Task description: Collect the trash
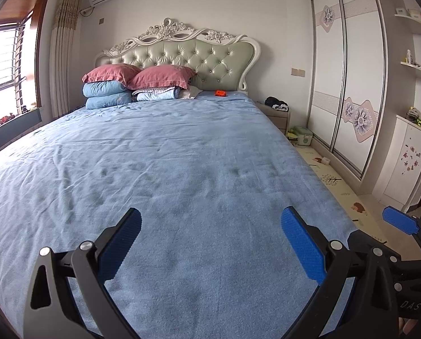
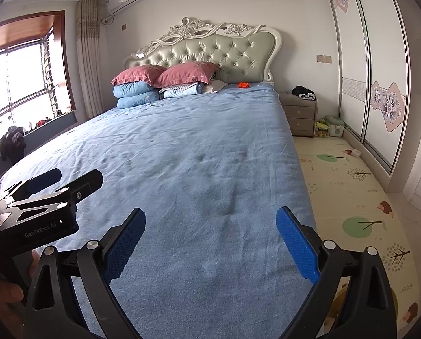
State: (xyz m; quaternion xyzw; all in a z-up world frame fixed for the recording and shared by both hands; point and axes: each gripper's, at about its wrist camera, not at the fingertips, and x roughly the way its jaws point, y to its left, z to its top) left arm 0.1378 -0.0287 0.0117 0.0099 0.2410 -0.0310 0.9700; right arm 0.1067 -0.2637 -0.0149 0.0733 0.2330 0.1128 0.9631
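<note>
- The left tongs [image 1: 210,243] hang over the foot of the bed [image 1: 168,169]. The two blue pads are wide apart and there is nothing between them.
- The pillows [image 1: 137,77] and folded quilts [image 1: 106,96] sit in a neat pile at about 11 o'clock, up by the headboard [image 1: 182,56].
- The blue sheet is flat and a bit wrinkled. No trash shows on most of it.
- One small orange thing [image 1: 220,93] lies on the bed at 12 o'clock, near the headboard and far from both tongs. It may be trash, but it is too small to tell what it is.
- The right tongs [image 2: 210,243] also hang over the foot of the bed, wide apart, with nothing in them.
- At about 2 o'clock a dark bundle [image 2: 303,91] sits on the nightstand [image 2: 298,113]. On the floor beside it stands a pale box [image 2: 334,125] with some yellow bits just to its left.
- A small white scrap [image 2: 356,152] lies on the play mat [image 2: 351,197], close to the wardrobe [image 2: 380,70].
- No bin or bag shows in either view.
- This could be a bed that got cleaned with a few bits left, or a room where the picking up is still ahead. The pictures fit both.
</note>
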